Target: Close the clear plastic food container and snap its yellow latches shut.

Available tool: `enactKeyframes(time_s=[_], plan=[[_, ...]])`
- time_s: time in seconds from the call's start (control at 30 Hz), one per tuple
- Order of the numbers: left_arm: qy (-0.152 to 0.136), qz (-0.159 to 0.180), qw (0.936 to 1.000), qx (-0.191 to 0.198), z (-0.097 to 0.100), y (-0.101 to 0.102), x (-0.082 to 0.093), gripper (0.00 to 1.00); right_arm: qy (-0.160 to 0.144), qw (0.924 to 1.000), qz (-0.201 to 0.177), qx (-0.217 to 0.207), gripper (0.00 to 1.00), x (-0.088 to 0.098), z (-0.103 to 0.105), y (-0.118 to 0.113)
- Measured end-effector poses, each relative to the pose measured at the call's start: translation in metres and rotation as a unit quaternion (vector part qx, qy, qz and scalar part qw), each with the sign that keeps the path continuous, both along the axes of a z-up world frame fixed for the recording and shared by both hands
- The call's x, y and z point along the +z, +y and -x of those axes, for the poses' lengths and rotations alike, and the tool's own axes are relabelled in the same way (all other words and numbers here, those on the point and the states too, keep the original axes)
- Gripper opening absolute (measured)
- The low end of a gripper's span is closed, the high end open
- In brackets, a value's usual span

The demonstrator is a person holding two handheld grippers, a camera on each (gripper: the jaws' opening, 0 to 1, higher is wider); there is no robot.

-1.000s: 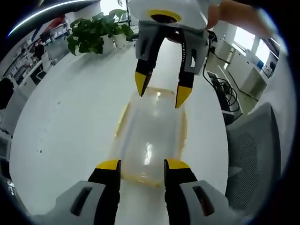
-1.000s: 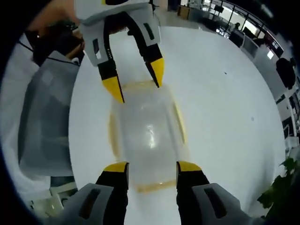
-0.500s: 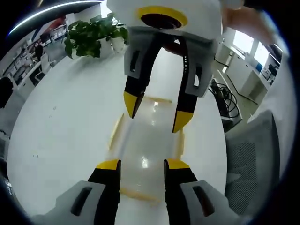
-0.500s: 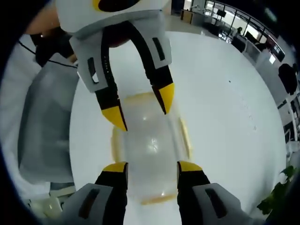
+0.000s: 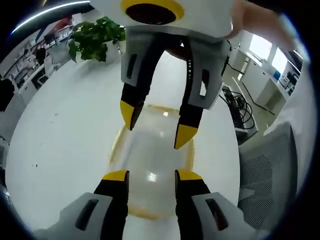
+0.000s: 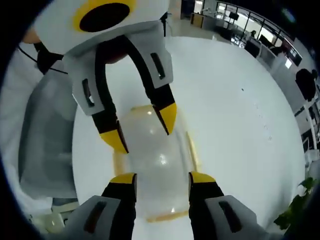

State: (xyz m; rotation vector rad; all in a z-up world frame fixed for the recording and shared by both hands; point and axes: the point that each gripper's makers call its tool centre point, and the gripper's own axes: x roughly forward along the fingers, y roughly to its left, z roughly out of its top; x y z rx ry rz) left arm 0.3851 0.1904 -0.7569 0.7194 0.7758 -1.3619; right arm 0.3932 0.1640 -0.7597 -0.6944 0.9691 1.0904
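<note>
The clear container [image 5: 150, 170] with its yellow latches [image 5: 116, 145] sits on the white table [image 5: 65, 130], lid on. Left gripper [image 5: 148, 176] and right gripper [image 6: 162, 179] hover over opposite ends, jaws apart, gripping nothing.

Open-plan office. Large white table [image 5: 65, 130] in foreground; grey mesh office chair [image 5: 265, 185] just beside it. Potted green plant [image 5: 92, 40] at table's far end. Bundle of black cables [image 5: 242, 107] near table edge. Rows of desks [image 6: 260, 45] with dark chairs in background; bright windows [image 5: 262, 50] along wall; strip ceiling light [image 5: 50, 10] overhead.
</note>
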Motion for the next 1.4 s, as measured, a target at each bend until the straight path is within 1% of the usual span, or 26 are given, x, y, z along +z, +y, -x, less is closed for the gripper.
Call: enactKeyframes(time_s=[0.37,0.53,0.7,1.0,1.17,1.3,1.4], plan=[[0.005,0.007,0.9999,0.008,0.008,0.000,-0.001,0.36,-0.004,1.0000,0.000,0.004,0.40,0.002,-0.007,0.001],[-0.001,0.010,0.9999,0.008,0.010,0.000,0.001,0.36,-0.005,1.0000,0.000,0.005,0.40,0.002,-0.012,0.002],[-0.004,0.008,1.0000,0.004,0.013,0.001,-0.001,0.37,-0.006,1.0000,-0.003,0.006,0.41,0.003,-0.017,0.005],[-0.010,0.013,0.9998,0.006,0.017,-0.001,-0.002,0.40,-0.002,0.9999,-0.002,0.010,0.43,0.000,-0.020,0.007],[-0.025,0.008,0.9996,-0.007,0.022,-0.003,-0.004,0.44,0.001,0.9999,-0.004,0.009,0.43,-0.002,-0.022,0.009],[-0.034,0.005,0.9993,-0.010,0.023,-0.002,-0.005,0.45,0.009,0.9999,-0.007,0.012,0.44,-0.005,-0.021,0.010],[-0.050,0.001,0.9986,-0.016,0.024,-0.002,-0.007,0.46,0.012,0.9998,-0.004,0.014,0.44,-0.006,-0.021,0.011]])
